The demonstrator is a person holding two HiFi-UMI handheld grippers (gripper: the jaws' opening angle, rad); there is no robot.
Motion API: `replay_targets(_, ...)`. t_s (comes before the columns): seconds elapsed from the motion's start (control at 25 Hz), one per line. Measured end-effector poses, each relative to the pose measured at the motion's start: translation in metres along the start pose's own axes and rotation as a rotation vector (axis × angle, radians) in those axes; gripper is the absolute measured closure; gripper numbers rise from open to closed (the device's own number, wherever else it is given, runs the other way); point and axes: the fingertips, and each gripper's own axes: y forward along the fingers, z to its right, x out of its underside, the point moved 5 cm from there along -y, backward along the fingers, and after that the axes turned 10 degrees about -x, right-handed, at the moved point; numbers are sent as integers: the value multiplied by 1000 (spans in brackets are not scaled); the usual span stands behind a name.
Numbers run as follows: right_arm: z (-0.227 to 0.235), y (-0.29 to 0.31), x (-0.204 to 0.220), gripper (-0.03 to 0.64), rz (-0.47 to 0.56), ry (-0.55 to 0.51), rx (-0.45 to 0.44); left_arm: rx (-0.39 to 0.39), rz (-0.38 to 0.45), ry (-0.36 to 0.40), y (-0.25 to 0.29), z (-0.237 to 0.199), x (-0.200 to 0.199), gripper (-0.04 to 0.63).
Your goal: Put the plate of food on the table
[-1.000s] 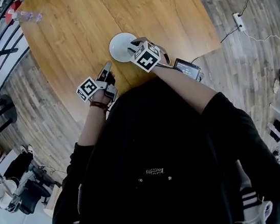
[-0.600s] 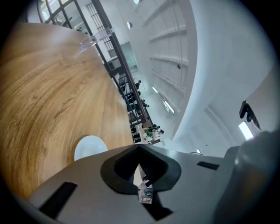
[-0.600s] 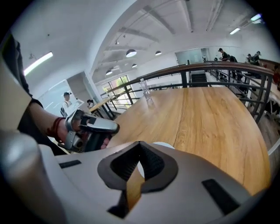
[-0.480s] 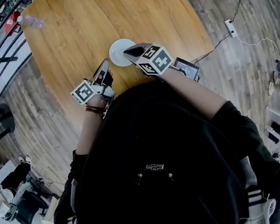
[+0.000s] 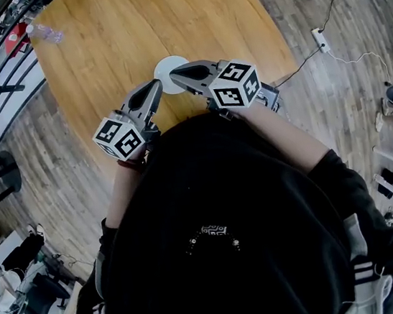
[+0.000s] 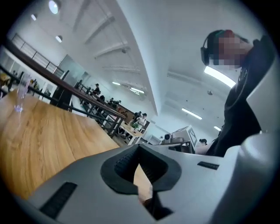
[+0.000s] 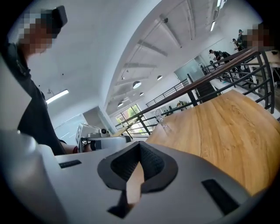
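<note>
**Plate (image 5: pixel 165 72) stands on the bench (image 5: pixel 128 31), and both tongs have lifted away empty**

Compared with a second ago, I have raised the left tongs (image 5: pixel 155 85) and the right tongs (image 5: pixel 175 73) from the bench. Both are now fully closed with nothing between the jaws. The white plate stays near the near edge of the bench, its right part hidden behind the tip of the right tongs. I judge the placing is finished. I cannot see if food lies on it.

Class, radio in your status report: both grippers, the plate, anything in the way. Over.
Left gripper shut, empty; right gripper shut, empty. Plate on table, not held. Bottle at far corner, well clear.
</note>
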Motion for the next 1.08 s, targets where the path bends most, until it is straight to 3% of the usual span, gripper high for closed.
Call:
replay_targets(0.24, -8, -1, -1, 600, 26, -14, 0, 28, 14, 88, 5, 22, -6, 588)
replay_targets(1.08, -16, 15, 5, 600, -45, -79, -31, -9, 10, 101, -5, 13, 7, 589)
